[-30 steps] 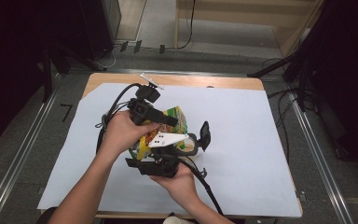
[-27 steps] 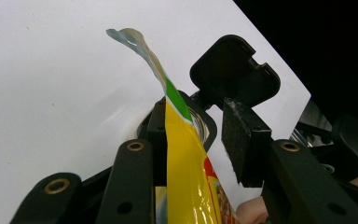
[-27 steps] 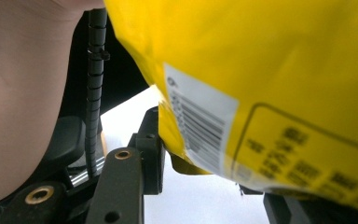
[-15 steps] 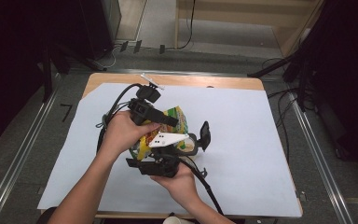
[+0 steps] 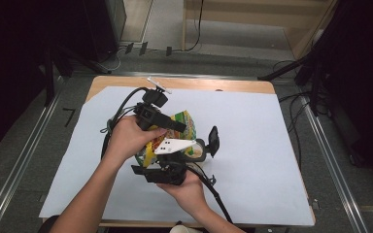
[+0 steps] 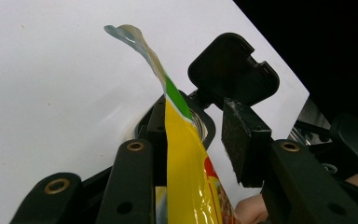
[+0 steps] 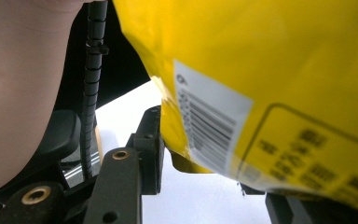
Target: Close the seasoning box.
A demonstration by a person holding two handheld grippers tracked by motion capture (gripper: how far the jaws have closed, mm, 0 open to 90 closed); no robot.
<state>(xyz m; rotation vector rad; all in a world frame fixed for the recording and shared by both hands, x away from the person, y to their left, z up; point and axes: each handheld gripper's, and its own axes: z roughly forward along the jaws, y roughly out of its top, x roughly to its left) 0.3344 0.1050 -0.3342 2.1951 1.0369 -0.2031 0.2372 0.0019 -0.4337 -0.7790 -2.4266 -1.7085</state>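
From the high view, both hands lift a yellow snack bag (image 5: 179, 127) just above the white-papered table (image 5: 252, 145), over a black-lidded container (image 5: 205, 147), likely to pour. In the left gripper view, the left gripper (image 6: 193, 140) stands parted, the bag's top edge against one pad. In the right gripper view, the right gripper (image 7: 205, 158) straddles the bag's barcode end, grip uncertain.

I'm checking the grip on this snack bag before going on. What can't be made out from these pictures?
- Yellow snack bag, high view: its lower part is hidden by both hands.
- Bag's printed text, right gripper view: too blurred to read.
- Right gripper, right gripper view: the bag covers one jaw, so the grip is uncertain.
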